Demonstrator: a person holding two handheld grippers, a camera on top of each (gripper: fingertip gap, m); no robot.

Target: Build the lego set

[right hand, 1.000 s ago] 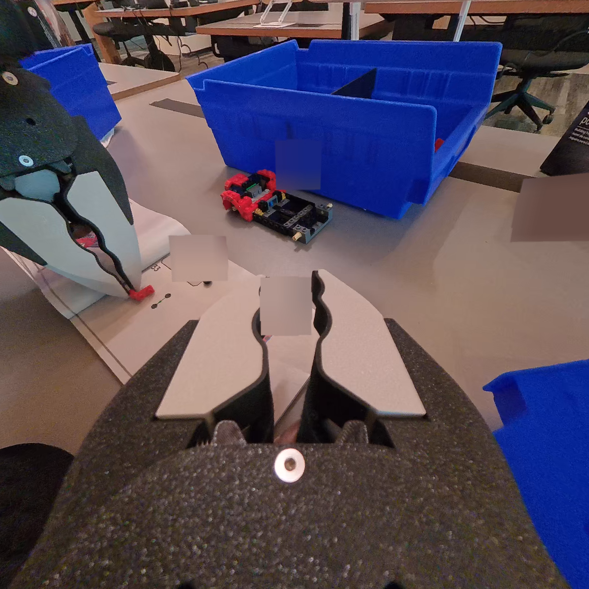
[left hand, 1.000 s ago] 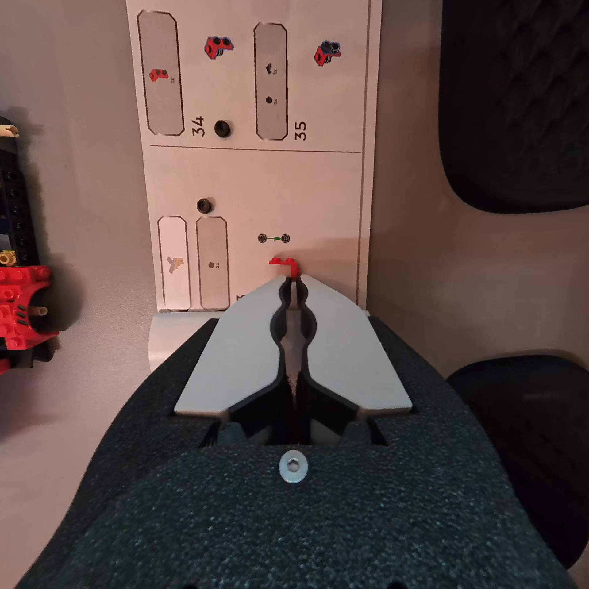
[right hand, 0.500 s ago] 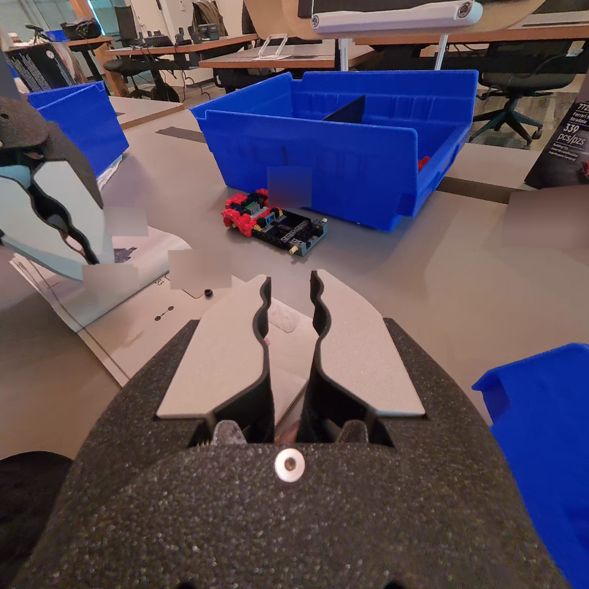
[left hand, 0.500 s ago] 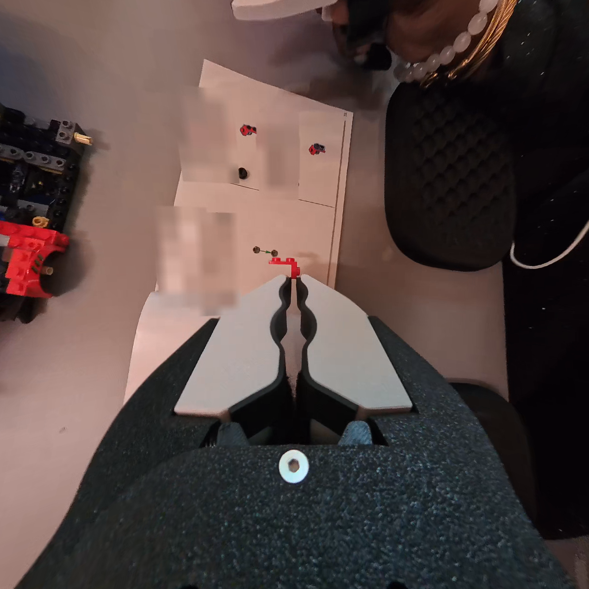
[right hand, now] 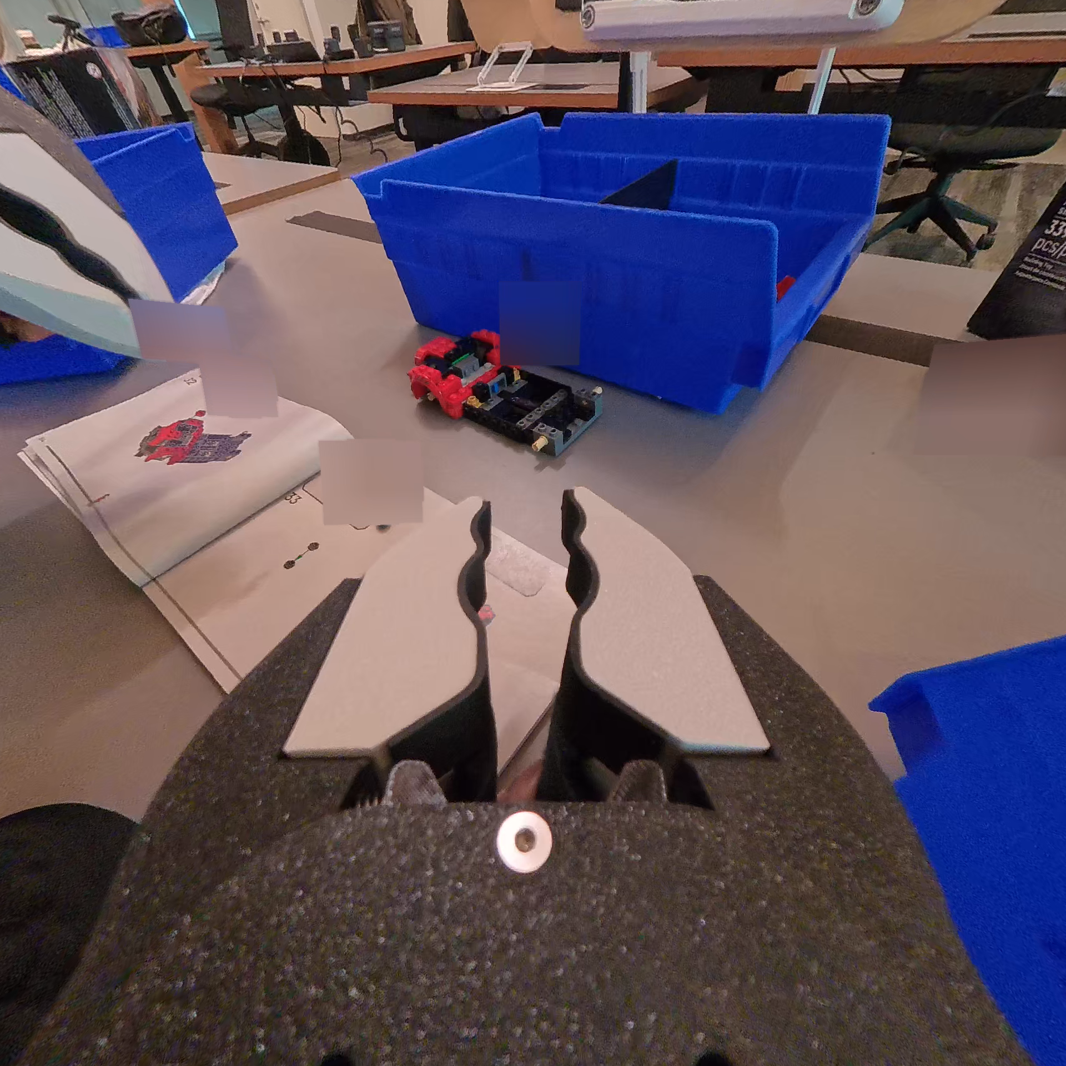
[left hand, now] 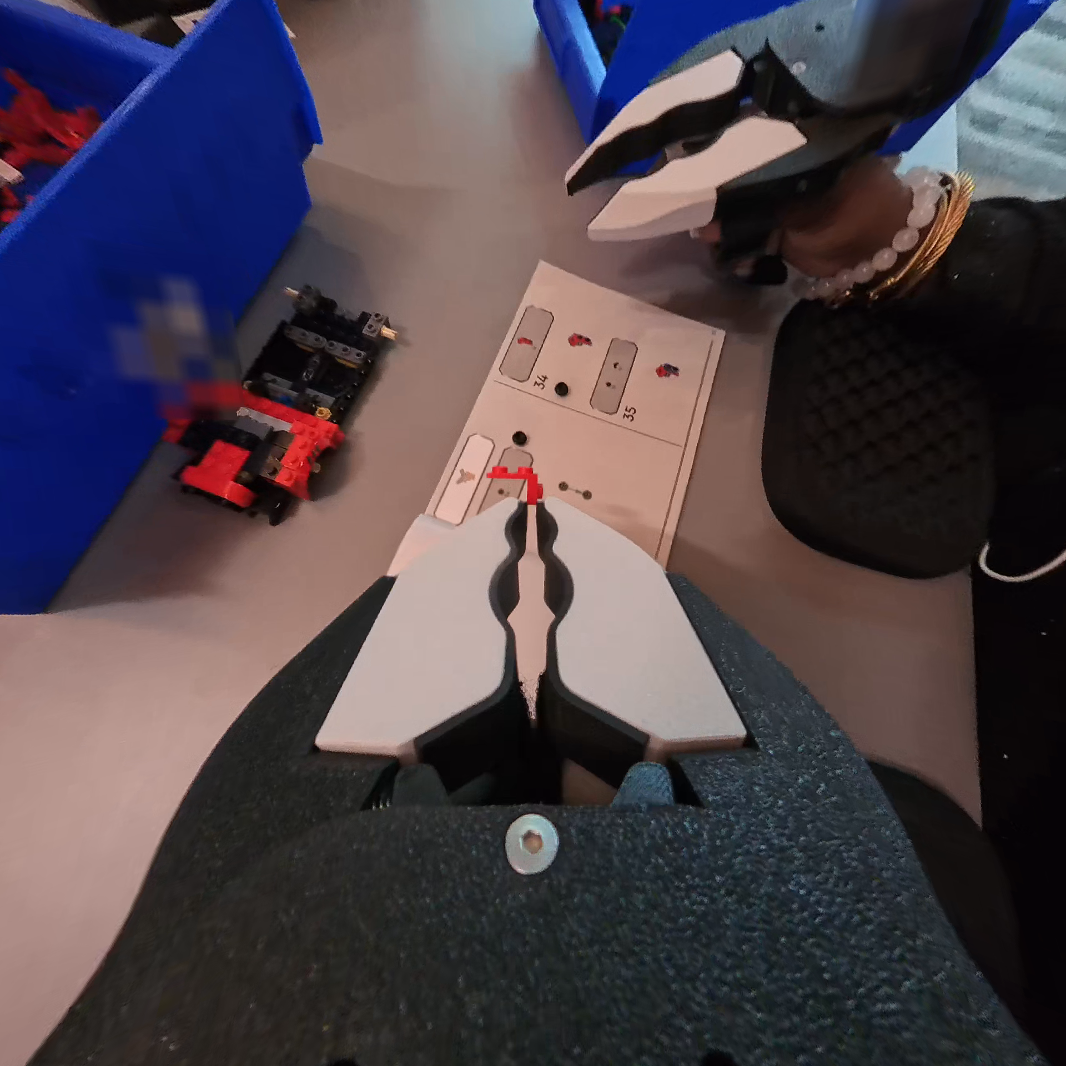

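Three blue bins (right hand: 577, 277) — two black studs (left hand: 560, 388), one booklet (left hand: 629, 438).

Each hand-held gripper — left hand-held gripper (left hand: 530, 503), right hand-held gripper (right hand: 525, 505) — has a black, grainy-textured body, one silver hex screw at its centre, and two pale grey fingers with black wavy inner edges. The person's wrist (left hand: 900, 236) wears a white bead bracelet and gold bangles — beside a black sleeve.

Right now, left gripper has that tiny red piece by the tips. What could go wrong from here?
1. The left gripper pinches the red bracket piece only at its fingertips, on one end; it could twist or slip out.
2. If dropped, it may land on the instruction booklet or grey table.
3. Two small black round pieces lie loose on the page; bumping the booklet could scatter them.
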